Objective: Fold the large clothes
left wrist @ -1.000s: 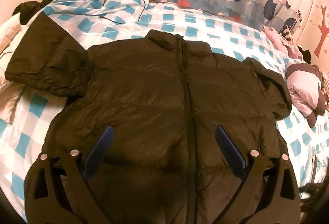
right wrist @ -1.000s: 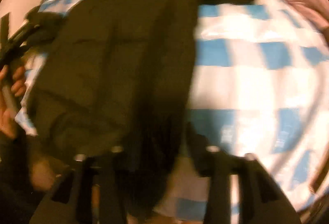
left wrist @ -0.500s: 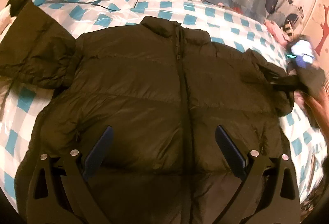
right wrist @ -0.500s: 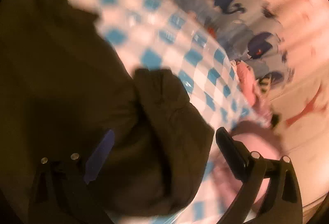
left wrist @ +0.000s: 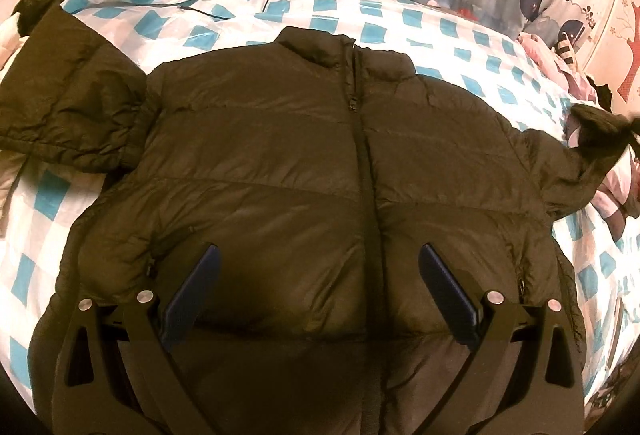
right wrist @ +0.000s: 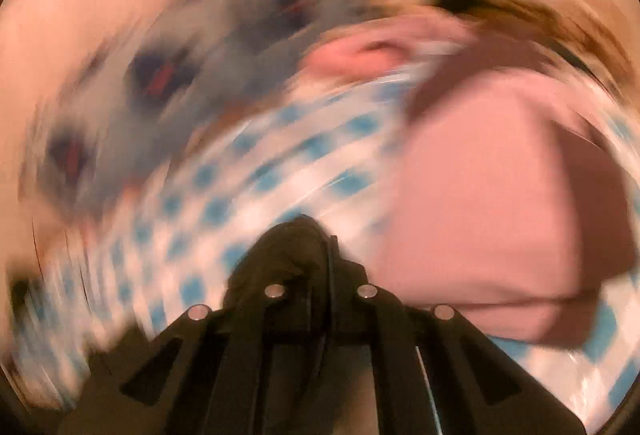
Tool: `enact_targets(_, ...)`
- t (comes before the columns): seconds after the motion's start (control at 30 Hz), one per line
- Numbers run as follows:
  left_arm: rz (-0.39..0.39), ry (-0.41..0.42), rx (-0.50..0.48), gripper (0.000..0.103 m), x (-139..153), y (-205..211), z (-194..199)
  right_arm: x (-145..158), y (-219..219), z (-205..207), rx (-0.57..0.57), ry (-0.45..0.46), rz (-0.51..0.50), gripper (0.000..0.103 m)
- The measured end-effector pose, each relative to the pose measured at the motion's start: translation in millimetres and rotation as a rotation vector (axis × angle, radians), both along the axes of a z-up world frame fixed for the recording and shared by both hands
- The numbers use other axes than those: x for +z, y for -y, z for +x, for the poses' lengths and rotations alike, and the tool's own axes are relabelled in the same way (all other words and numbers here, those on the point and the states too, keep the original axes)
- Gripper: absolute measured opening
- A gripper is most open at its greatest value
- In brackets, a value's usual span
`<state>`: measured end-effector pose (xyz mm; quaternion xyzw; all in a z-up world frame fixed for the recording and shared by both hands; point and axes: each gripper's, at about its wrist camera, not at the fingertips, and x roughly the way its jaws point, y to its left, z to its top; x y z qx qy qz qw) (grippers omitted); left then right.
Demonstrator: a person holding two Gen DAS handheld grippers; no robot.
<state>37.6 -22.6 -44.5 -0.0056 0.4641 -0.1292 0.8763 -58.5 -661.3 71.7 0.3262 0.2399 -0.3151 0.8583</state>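
Where it gaped earlier, right gripper (right wrist: 316,255) now pinches jacket (left wrist: 320,163) sleeve; left gripper (left wrist: 318,275) spread.

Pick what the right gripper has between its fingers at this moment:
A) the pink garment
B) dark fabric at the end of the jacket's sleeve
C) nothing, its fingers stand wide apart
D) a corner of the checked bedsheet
B: in the right wrist view the right gripper is closed on a bunch of dark fabric, and the left wrist view shows the jacket with its sleeve end pulled outward.
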Motion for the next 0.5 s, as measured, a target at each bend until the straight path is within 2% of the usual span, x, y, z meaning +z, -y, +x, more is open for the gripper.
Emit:
enact_targets(0.03, 0.002, -0.002, -0.001, 0.095, -1, 1, 0, -6, 26, -37, -0.091, 0.039, 0.073, 0.015)
enact_targets(0.07, 0.003, -0.003, -0.003, 0.095, -1, 1, 0, -12, 39, -56, -0.129, 0.058, 0.116, 0.040)
enact_targets(0.1, 0.004, -0.004, -0.004, 0.095, -1, 2, 0, -24, 55, -90, -0.185, 0.091, 0.178, 0.060)
enact_targets(0.17, 0.004, -0.004, -0.002, 0.095, -1, 1, 0, -44, 66, -148, -0.264, 0.175, 0.255, 0.065)
enact_targets(0.2, 0.000, -0.004, 0.001, 0.095, 0, 1, 0, -56, 68, -170, -0.290, 0.239, 0.321, 0.078)
enact_targets(0.27, -0.011, -0.004, 0.006, 0.095, 1, -2, 0, -91, 76, -217, -0.393, 0.348, 0.518, 0.080)
enact_targets(0.3, -0.016, -0.001, 0.009, 0.095, 3, -3, 0, -99, 75, -233, -0.433, 0.374, 0.553, 0.080)
enact_targets(0.33, -0.017, 0.003, 0.011, 0.095, 4, -4, 0, -101, 71, -251, -0.466, 0.384, 0.547, 0.080)
enact_targets(0.4, -0.017, 0.006, 0.011, 0.095, 4, -5, 0, -85, 57, -271, -0.458, 0.361, 0.435, 0.080)
enact_targets(0.43, -0.015, 0.006, 0.006, 0.095, 4, -5, -1, -72, 45, -271, -0.418, 0.345, 0.367, 0.080)
enact_targets(0.5, 0.017, 0.024, -0.008, 0.095, 4, -1, -3, -48, 11, -253, -0.253, 0.287, 0.250, 0.080)
